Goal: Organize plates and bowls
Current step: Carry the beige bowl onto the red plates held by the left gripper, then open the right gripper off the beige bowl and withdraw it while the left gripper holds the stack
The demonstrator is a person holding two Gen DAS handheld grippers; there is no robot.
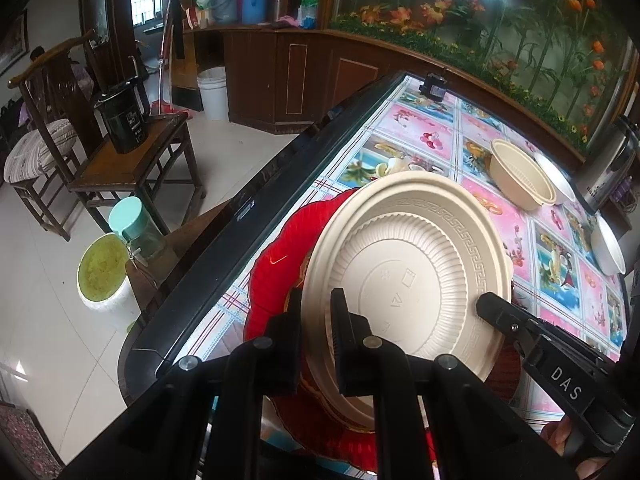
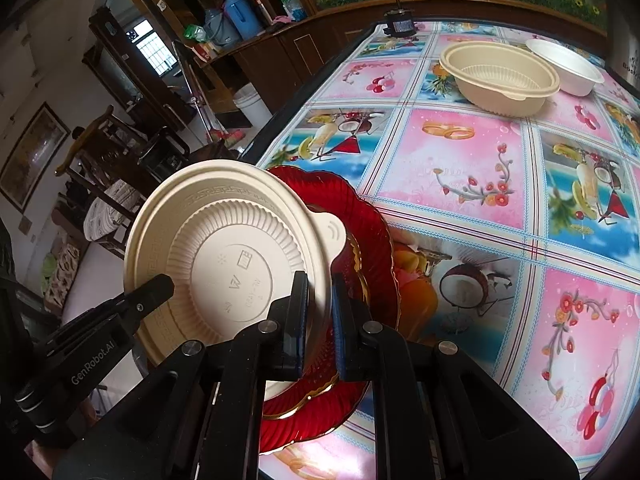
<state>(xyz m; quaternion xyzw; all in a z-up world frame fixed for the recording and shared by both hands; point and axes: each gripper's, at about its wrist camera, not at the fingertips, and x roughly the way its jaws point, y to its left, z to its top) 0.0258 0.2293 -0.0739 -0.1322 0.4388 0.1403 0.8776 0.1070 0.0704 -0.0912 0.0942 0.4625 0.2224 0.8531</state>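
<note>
Nearest, by the tabletop's [image 2: 460, 208] left edge, both grippers grip one cream bowl [image 2: 236, 264] that is tipped up on its side, its ribbed underside facing the cameras. The left gripper [image 1: 316, 312] has its fingers clenched on the bowl's rim on one side, one finger on the underside and the other behind the rim. The right gripper [image 2: 320, 296] has its fingers clenched on the opposite side of the rim, near the bowl's small tab handle. The bowl is held just over a red plate [image 2: 372, 232] with a scalloped edge and gold trim, which lies flat at that near left edge; whether bowl and plate touch I cannot tell.

Farther off, toward the far right corner, a second cream bowl [image 2: 500, 76] stands upright, and just beside it, touching or nearly so, is a white bowl [image 2: 568, 64]. In the left view another white dish [image 1: 606, 248] shows at the right edge, well apart from these.

By my judgement the sorting is partly done at most: plate and bowls are spread over two ends of the tabletop, and the held bowl has not yet been set down or nested with its like.
</note>
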